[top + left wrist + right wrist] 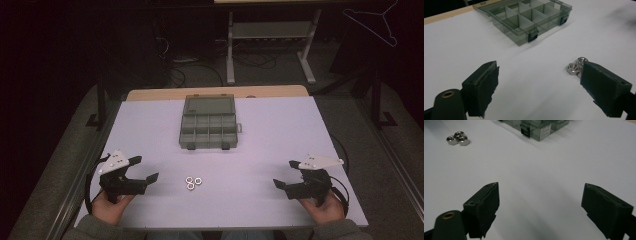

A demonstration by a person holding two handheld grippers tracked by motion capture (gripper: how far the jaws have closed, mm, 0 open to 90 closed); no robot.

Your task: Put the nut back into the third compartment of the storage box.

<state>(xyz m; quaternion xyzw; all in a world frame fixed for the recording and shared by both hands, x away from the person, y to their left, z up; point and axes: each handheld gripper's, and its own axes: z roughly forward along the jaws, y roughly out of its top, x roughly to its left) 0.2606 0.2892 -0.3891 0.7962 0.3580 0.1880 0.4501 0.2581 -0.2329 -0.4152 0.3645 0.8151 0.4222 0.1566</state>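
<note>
Lying open mid-table, compartment box (208, 125), compartments bare, three nuts (193, 182) outside

Three nuts (193, 182) clustered between both grippers, untouched.

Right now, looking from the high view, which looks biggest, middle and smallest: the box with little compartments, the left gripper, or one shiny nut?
1. The compartment box, biggest.
2. The left gripper, middle, though it sits nearer the camera, which flatters it.
3. One nut, smallest by far.

A white label on the organizer box (545, 129) carries print too small to read.
</note>
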